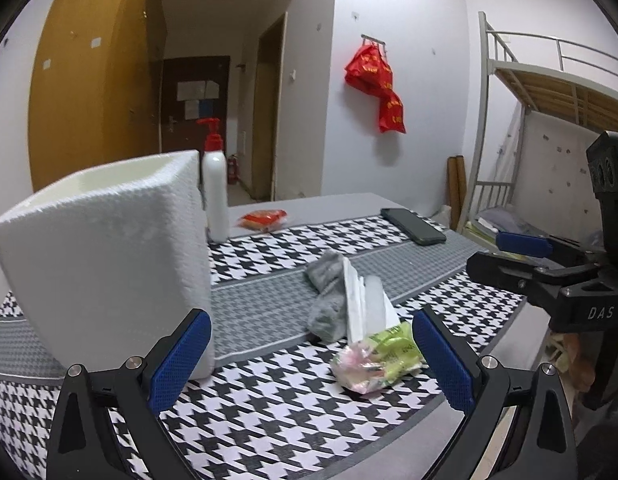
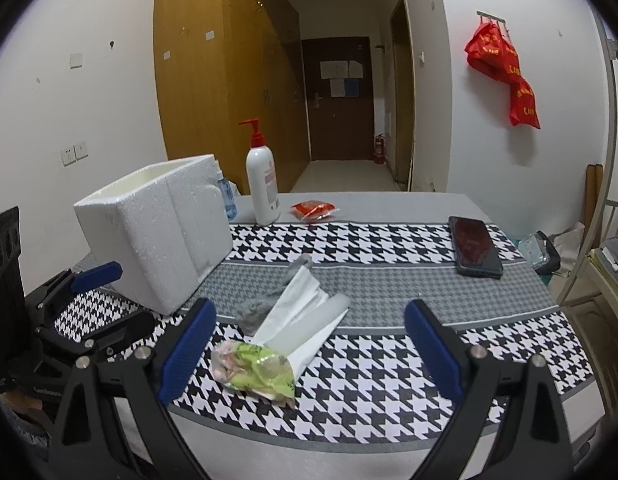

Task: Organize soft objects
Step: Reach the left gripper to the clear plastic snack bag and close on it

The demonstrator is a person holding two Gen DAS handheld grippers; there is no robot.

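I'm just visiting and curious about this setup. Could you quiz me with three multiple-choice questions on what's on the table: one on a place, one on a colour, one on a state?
1. Where is the phone?
A. inside the foam box
B. flat on the tablecloth
C. on the bunk bed

2. The pump bottle's pump is:
A. red
B. green
C. black

3. The right gripper is:
A. shut on the sock
B. shut on the tissue pack
C. open, holding nothing

Answers: B, it lies on the cloth; A, red above a white body; C, its blue pads stand wide apart.

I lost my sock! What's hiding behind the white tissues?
A gray sock lies behind the white tissues, partly covered by them. The tissues stick out of a green packet. Whatever lies underneath is hidden.
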